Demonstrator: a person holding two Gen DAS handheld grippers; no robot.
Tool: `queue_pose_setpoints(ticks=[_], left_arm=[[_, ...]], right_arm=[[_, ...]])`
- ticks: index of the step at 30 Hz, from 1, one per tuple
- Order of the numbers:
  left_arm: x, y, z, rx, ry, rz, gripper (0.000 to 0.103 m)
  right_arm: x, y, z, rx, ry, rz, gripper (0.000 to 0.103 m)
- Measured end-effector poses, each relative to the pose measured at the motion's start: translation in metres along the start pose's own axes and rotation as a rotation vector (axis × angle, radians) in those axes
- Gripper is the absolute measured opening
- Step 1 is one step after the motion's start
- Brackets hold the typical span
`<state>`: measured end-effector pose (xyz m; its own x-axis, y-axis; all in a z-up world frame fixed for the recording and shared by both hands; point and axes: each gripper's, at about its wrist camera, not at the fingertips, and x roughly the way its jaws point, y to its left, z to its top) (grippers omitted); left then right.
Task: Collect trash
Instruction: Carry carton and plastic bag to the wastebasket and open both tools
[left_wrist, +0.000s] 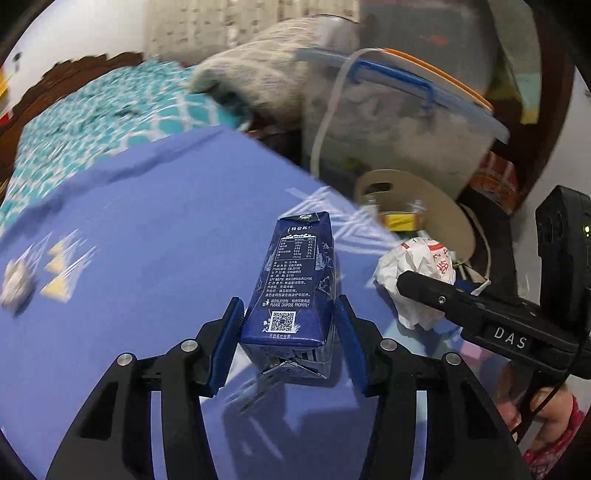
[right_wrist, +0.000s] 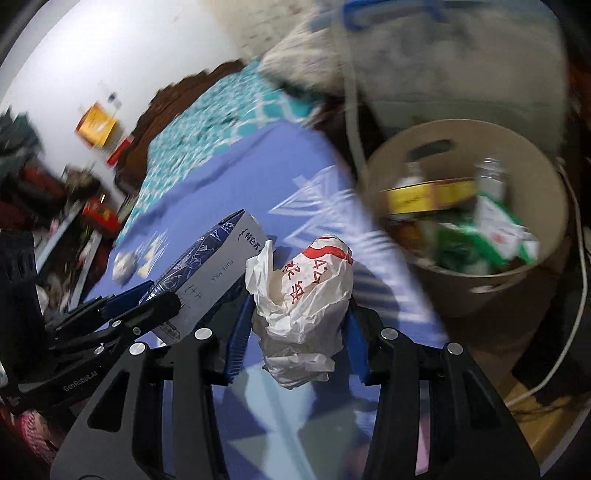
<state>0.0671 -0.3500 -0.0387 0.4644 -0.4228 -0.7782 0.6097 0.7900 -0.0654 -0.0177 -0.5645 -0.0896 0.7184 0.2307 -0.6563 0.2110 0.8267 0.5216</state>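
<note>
Left gripper is clamped on the milk carton: blue pads press both side faces near the folded bottom end. Carton is off the blue cloth, held above it. Its long axis runs forward along the fingers, away from the camera; the bottom seam faces the lens and the top end points out toward the far cloth edge, tilted slightly right. The dark blue printed panel with nutrition table and QR code faces up.

Right gripper is closed on the crumpled white wrapper, with red printing; pads touch it on both sides. Wrapper is bunched with no clear long axis, its bulk standing roughly upright between the fingers and a loose tail hanging below them. It is also held clear of the cloth.

In the right wrist view the carton sits just left of the wrapper, its white "PURE MILK" face showing and its long axis slanting up and right. In the left wrist view the wrapper is just right of the carton, partly behind the right gripper's finger.

Tan round bin sits beyond the cloth's right edge, near the wrapper, already holding green-and-white packs and a yellow box. A lidded clear storage tub stands behind it. Background is motion-blurred.
</note>
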Motion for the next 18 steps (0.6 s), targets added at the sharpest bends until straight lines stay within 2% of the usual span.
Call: queue_pose_setpoints(ticks=[5,8,10,16,18], left_arm=[[0.021,-0.037,0.029,0.037,-0.012,-0.068,0.047],[0.035,-0.061,0.051,0.075,-0.034,-0.091,0.047],[0.044,-0.077,0.065,0.097,-0.031,-0.135,0.046],[0.073,-0.117,0.101,0.145,-0.033,-0.174,0.046],[0.082,-0.125,0.111,0.155,-0.047,-0.181,0.046]], right_arm=[[-0.019,-0.040,0.022,0.057,-0.072,-0.059,0.048],[-0.022,-0.062,0.037,0.071,-0.103,-0.114,0.048],[-0.023,-0.080,0.047,0.084,-0.116,-0.158,0.048],[-0.013,-0.114,0.066,0.094,-0.107,-0.255,0.050],[-0.002,-0.112,0.069,0.078,-0.097,-0.282,0.057]])
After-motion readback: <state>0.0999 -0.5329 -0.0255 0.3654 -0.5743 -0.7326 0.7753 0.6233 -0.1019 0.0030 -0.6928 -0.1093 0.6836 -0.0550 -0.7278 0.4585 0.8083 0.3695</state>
